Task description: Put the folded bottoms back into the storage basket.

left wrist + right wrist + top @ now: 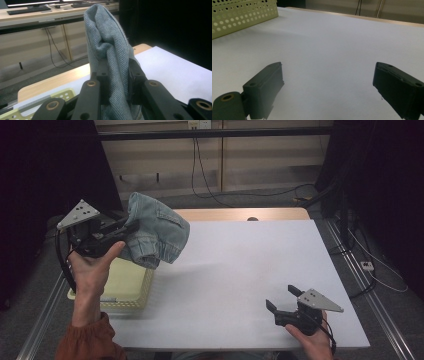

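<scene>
At about ten o'clock on the high view, above the far left corner of the counter, a bundle of pale blue denim hangs clear of the surface, pinched in the left gripper, whose jaws are closed on a fold of the cloth. Seen along those jaws in the left gripper view, the denim rises in a soft ridge between them, its twill weave plain and a stitched edge running along its outer fold. The garment looks faded, with a thick rolled hem or waistband at its lower edge and seams across its upper face; what kind of garment it is cannot be told. It should handle as soft, limp and fairly light, likely to sag and unfold from a single pinch, so the thick hemmed edge seems the surest place for a second hold. Just below it, at eight o'clock, sits a pale yellow perforated basket. Well apart, at five o'clock near the front edge, the right gripper hovers low over bare counter, jaws spread wide and holding nothing.
</scene>
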### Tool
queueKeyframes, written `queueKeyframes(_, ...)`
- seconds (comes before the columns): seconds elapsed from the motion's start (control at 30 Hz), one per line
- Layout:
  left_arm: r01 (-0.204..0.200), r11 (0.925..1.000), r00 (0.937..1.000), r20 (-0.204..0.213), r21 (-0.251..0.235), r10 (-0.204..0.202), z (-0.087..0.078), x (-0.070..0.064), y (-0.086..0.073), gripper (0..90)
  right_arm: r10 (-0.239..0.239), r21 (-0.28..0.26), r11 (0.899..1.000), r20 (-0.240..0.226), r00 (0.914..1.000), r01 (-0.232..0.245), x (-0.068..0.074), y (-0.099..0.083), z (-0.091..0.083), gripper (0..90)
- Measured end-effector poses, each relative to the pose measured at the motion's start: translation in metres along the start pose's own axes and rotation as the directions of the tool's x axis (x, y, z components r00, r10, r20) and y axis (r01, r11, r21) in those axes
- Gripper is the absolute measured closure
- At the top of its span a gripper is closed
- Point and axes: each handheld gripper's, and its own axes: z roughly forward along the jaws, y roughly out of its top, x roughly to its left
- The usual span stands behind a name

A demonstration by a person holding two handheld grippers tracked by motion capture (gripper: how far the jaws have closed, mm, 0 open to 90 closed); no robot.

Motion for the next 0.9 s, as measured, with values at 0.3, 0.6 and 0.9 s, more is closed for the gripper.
queueKeyframes(0.3,0.016,0.9998,0.9998,-0.012,-0.015,-0.016,-0.01,0.007,0.0,75.7,0.002,0.0,1.0,0.0,1.0,-0.002,0.0,0.0,0.0,9.5)
queueKeyframes(0.6,0.036,0.9991,0.9987,-0.036,-0.02,-0.037,-0.02,0.018,-0.002,75.7,0.0,0.002,1.0,0.0,1.0,0.0,0.0,0.0,0.0,9.5)
queueKeyframes(0.9,0.063,0.998,0.9958,-0.065,-0.006,-0.064,-0.021,0.031,-0.007,75.7,0.001,0.001,1.0,-0.001,1.0,-0.001,0.0,0.0,0.0,9.5)
